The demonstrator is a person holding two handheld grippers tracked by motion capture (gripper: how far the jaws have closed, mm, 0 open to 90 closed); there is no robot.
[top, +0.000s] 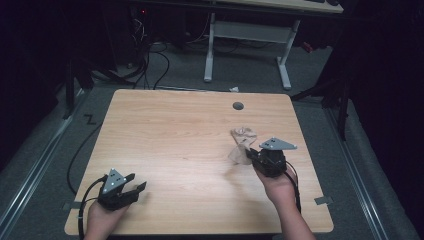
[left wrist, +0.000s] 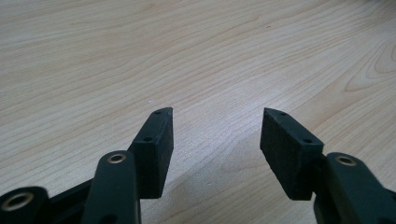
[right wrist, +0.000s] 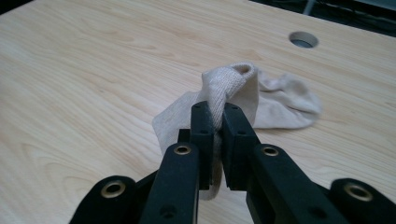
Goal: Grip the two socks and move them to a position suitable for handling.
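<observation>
Two black two-jaw grippers work over a light wooden table (top: 180, 145) with a pale grain. At the near left corner, the left gripper (top: 136, 186) sits low over the bare wood in the person's left hand (top: 102, 220), its black cable looping back off the table edge. Its jaws stand well apart, with nothing but tabletop between them, as the left gripper view (left wrist: 217, 122) makes plain. Well apart from it, on the right half of the table, the right gripper (top: 251, 156) is held by the person's right hand (top: 277, 187), a grey three-cornered plate on top. Its jaws are pressed together on a fold of a small beige knitted sock (right wrist: 252, 93), pinching the cloth into a raised ridge just ahead of the tips. Beyond the jaws the rest of the sock lies crumpled on the wood. Farther past it, a round grey cable hole (right wrist: 303, 39) is set in the tabletop.
</observation>
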